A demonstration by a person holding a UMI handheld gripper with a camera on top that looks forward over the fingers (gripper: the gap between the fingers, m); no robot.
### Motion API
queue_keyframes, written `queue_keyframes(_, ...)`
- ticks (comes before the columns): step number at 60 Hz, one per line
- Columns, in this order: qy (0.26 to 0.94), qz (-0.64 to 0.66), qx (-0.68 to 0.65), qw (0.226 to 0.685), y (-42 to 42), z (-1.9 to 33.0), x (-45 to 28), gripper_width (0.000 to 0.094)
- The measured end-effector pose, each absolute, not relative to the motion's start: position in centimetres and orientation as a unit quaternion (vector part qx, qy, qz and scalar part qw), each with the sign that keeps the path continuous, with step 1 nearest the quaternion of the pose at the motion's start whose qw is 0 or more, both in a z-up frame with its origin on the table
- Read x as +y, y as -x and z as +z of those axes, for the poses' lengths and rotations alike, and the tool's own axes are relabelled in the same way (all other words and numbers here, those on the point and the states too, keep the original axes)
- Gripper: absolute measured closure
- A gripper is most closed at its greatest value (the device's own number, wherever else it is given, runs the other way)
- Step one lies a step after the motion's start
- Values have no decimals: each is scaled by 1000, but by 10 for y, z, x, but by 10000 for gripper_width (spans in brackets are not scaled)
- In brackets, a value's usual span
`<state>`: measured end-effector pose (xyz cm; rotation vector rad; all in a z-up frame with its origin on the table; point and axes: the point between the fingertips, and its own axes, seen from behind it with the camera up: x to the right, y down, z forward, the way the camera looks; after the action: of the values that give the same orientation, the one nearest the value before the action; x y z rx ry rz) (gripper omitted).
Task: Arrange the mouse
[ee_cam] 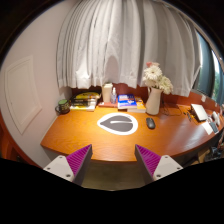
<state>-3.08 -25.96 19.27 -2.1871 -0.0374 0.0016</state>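
The tool (pixel 113 160) is seen released, its two purple-padded fingers (pixel 75 159) spread wide apart with nothing held between them; only bare wood of the surface (pixel 90 140) is seen in the gap. A curved, orange-brown wooden surface is shown stretching ahead; just beyond the fingers, a white mouse pad (pixel 118 123) bearing a dark heart-shaped figure is laid flat near the middle. The mouse (pixel 150 123), small and dark, is found on the bare wood just to the right of the mouse pad, apart from it and well ahead of the right finger. Behind the mouse a pale vase (pixel 153 100) holding white flowers (pixel 155 76) is stood upright; to its left a blue-topped stack of books (pixel 126 101) is placed, and further left a second pile of books (pixel 85 101) is seen, with a dark round container (pixel 62 105) beside it near the surface's left end. White curtains (pixel 110 45) are hung across the back; some pale items at the far right end of the surface cannot be made out.
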Motion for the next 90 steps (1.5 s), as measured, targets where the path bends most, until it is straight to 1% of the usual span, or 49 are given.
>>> queue_keyframes(6, 906, -12, -1, 422, -3, 132, -263, 73)
queue_keyframes(13, 917, -34, 24, 397, -57, 86, -255, 73)
queue_keyframes(23, 919, -60, 50, 386, -131, 46, -205, 75)
queue_keyframes(36, 922, -62, 47, 380, -187, 8, -90, 72)
queue_keyframes(46, 924, -53, 49, 376, -212, -6, -5, 72)
queue_keyframes(53, 925, -46, 46, 374, -223, -11, 41, 116)
queue_keyframes(56, 924, -37, 45, 379, -221, -14, 52, 183)
queue_keyframes(61, 925, -19, 47, 376, -218, -15, 64, 334)
queue_keyframes(64, 924, -23, 42, 380, -218, -15, 68, 447)
queue_keyframes(66, 923, -24, 36, 382, -218, -15, 69, 450)
queue_keyframes(67, 922, -25, 36, 384, -218, -15, 70, 469)
queue_keyframes(71, 923, -32, 34, 381, -218, -15, 69, 492)
queue_keyframes(72, 924, -32, 34, 381, -218, -15, 69, 517)
queue_keyframes(75, 924, -32, 41, 378, -218, -15, 69, 545)
queue_keyframes(76, 925, -32, 43, 377, -217, -15, 69, 574)
queue_keyframes(77, 924, -32, 44, 377, -218, -15, 70, 575)
queue_keyframes(78, 926, -32, 45, 375, -217, -16, 69, 600)
queue_keyframes(83, 929, -32, 50, 366, -218, -12, 66, 610)
queue_keyframes(87, 924, -35, 60, 376, -218, 5, 66, 609)
queue_keyframes(90, 917, -38, 63, 391, -218, 30, 64, 607)
